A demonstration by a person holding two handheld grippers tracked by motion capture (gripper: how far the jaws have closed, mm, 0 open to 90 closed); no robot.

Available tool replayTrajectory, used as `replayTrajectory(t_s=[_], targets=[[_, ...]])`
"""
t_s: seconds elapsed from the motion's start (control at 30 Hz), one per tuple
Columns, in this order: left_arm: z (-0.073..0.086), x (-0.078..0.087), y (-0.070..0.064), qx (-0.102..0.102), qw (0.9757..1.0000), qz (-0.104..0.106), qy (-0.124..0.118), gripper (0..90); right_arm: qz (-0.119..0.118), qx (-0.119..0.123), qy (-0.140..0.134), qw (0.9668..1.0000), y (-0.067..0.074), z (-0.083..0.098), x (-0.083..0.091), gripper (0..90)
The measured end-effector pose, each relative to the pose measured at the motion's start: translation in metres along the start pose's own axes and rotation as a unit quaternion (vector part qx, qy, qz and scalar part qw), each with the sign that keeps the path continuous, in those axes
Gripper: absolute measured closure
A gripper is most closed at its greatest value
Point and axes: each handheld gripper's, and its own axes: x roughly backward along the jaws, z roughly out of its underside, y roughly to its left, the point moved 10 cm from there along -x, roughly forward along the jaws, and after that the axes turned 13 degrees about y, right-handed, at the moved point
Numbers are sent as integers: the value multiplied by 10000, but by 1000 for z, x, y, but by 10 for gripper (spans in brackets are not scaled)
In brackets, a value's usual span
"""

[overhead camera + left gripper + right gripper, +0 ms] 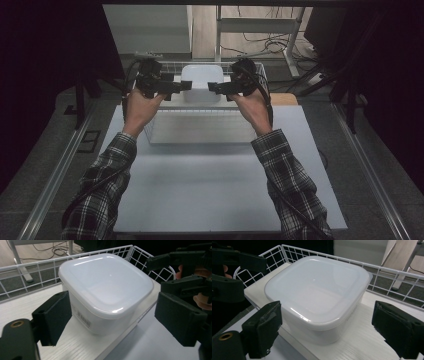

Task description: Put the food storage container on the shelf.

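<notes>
Black jaws, two pairs: left gripper (186, 85) and right gripper (214, 87), both spread wide, nothing between the pads, none touching the box.

White plastic container (105, 290): lidded, square with rounded corners, upright between the two grippers, flanked but unheld. It stands on a pale wood-grain board (367, 340) inside a white wire basket (30, 272), near the basket's far end in the high view.

Progress, judged: container appears set in its place and let go; what remains is likely drawing both hands back.

Surface: light grey tabletop (215, 185), bare in front of the basket. Room: dim, dark curtains at both sides, white table legs and loose cables on the floor beyond.
</notes>
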Motion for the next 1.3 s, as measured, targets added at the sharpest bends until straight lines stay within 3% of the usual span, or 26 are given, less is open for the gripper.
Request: replayTrajectory(t_s=[0.47, 0.73, 0.9, 1.03, 1.13, 1.3], targets=[[21, -1, -14, -265, 9992, 288, 5, 56, 51, 322, 85, 9994, 11, 15, 2, 11], [36, -4, -21, -513, 9978, 346, 227, 29, 37, 384, 119, 9992, 12, 27, 1, 10], [42, -5, -23, -607, 9973, 341, 234, 14, 2, 390, 93, 9992, 10, 37, 4, 10], [49, -7, -28, -671, 9957, 537, 345, 12, -13, 396, 92, 9992, 7, 46, 7, 10], [56, -8, -29, -753, 9948, 544, 428, 8, -26, 408, 84, 9991, 6, 51, 9, 11], [63, -6, -30, -810, 9946, 529, 379, 1, -45, 454, 78, 9989, 6, 62, 11, 11]])
